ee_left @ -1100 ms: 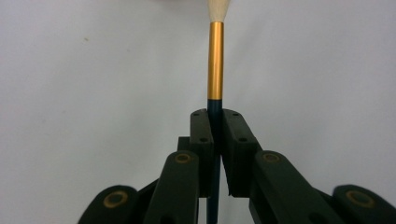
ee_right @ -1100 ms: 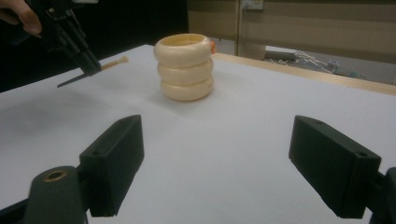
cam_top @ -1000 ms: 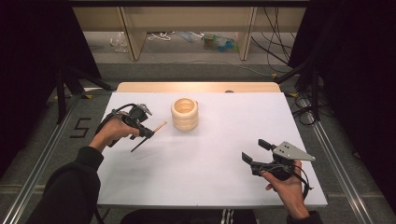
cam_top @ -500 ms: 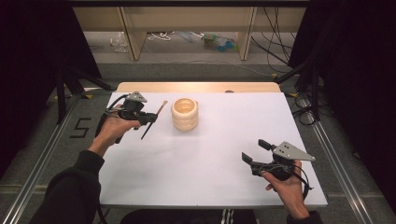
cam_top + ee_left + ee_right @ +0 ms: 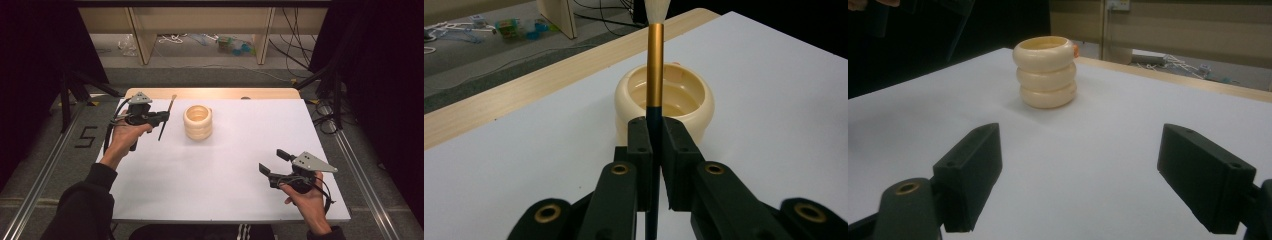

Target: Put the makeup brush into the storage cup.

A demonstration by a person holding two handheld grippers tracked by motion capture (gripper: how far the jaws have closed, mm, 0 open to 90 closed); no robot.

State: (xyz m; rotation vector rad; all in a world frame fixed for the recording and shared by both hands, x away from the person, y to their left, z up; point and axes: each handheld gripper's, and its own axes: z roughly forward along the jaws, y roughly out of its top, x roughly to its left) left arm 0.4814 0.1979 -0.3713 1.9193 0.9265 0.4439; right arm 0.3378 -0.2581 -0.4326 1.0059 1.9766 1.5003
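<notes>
A cream ribbed cup (image 5: 198,121) shaped like three stacked rings stands upright at the back middle of the white table (image 5: 235,165); it also appears in the left gripper view (image 5: 665,102) and the right gripper view (image 5: 1045,71). My left gripper (image 5: 162,117) is raised left of the cup, shut on a paintbrush (image 5: 166,118) with a dark handle, gold ferrule (image 5: 654,65) and pale bristles pointing up and away. The brush tip is level with the cup's rim, apart from it. My right gripper (image 5: 272,161) rests low at the front right, open, with nothing between its jaws.
A wooden strip (image 5: 215,93) borders the table's far edge. Beyond it lie floor cables, a shelf leg and small clutter (image 5: 232,45). Dark stands flank the table on both sides. White surface stretches between the cup and the right gripper.
The left hand has lifted and carried the brush back and upward, turning it from slanted toward steeper, its tip now near the cup's height. The right gripper has stayed put.
</notes>
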